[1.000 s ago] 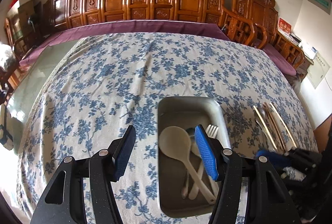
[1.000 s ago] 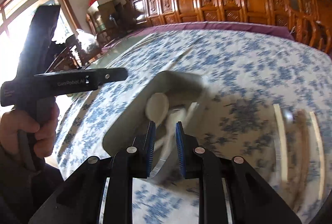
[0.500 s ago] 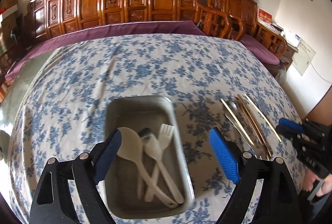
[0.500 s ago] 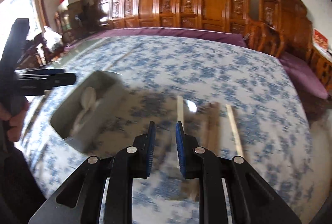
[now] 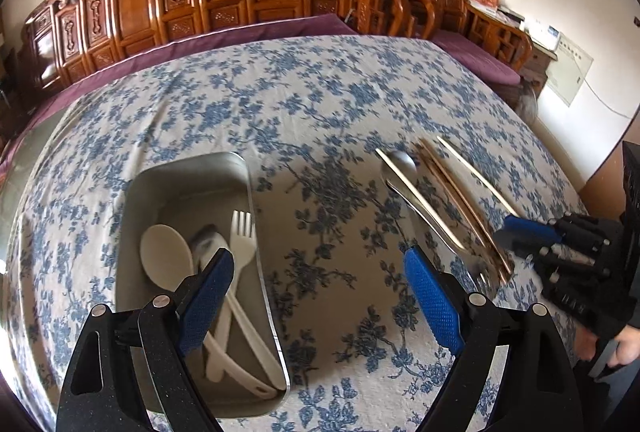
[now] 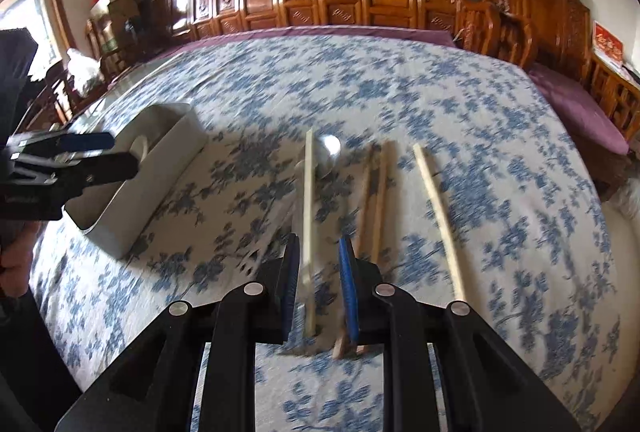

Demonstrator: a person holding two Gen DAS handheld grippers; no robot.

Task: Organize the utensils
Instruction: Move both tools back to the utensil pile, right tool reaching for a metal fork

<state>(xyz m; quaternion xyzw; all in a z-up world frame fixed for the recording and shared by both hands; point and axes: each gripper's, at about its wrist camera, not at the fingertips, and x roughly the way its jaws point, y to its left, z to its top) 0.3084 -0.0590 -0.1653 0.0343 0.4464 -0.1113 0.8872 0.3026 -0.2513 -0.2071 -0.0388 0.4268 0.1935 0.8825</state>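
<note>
Reaching: you are on the pick-up step, with chopsticks and a metal spoon [image 6: 329, 152] lying loose on the worktop [image 5: 320, 104].
Tray: metal tray [image 5: 188, 172] already holds a white spoon [image 5: 166, 256] and white fork [image 5: 243, 232].
Right hand-held gripper [image 6: 319, 282]: jaws narrowly parted, straddling the pale chopstick [image 6: 308, 192], not visibly pinching it (blurred, so contact is uncertain).
Left hand-held gripper [image 5: 318, 296]: jaws wide apart, holding nothing, hanging over the tray's right edge.
Next: you likely need to lower the right jaws, clamp the chopstick, then carry it to the tray.
</note>
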